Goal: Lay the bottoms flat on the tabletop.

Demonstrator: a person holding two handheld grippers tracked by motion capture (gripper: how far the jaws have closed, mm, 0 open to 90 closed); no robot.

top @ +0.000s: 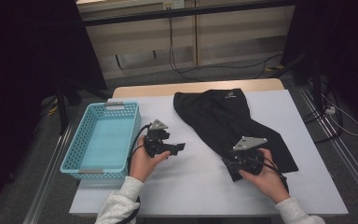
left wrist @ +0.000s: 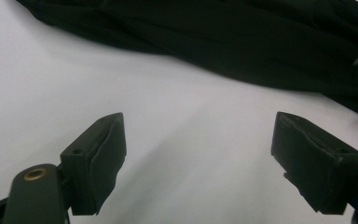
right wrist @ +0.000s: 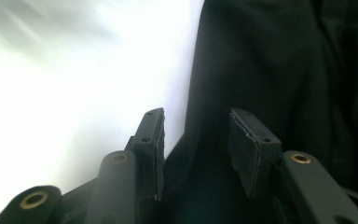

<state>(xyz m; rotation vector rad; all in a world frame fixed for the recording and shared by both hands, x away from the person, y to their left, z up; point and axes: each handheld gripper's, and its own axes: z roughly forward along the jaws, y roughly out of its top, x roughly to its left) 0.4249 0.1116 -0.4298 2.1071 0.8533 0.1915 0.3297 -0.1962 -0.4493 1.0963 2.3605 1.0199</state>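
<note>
On the white table (top: 186, 186) I see the black garment (top: 228, 121), the largest thing there, spread flat with its long axis running from about eleven o'clock near the far edge to about five o'clock toward the near right; its wide end with a small pale logo points to the far side, and a narrower end points down to my right gripper. At nine o'clock from the garment, well apart from it, stands the turquoise basket (top: 77, 156), its long side running near to far. My right gripper (top: 235, 169) sits at the garment's near end; in the right gripper view (right wrist: 196, 140) its jaws stand partly apart with dark cloth (right wrist: 270, 65) lying between and beyond them, and the cloth edge runs just beside the left pad, but I cannot tell whether the pads touch it. My left gripper (top: 179, 147) hovers between basket and garment, pointing toward three o'clock; in the left gripper view (left wrist: 198, 161) its jaws are spread wide over bare table, with the garment (left wrist: 242, 42) lying ahead, apart from the pads.
</note>
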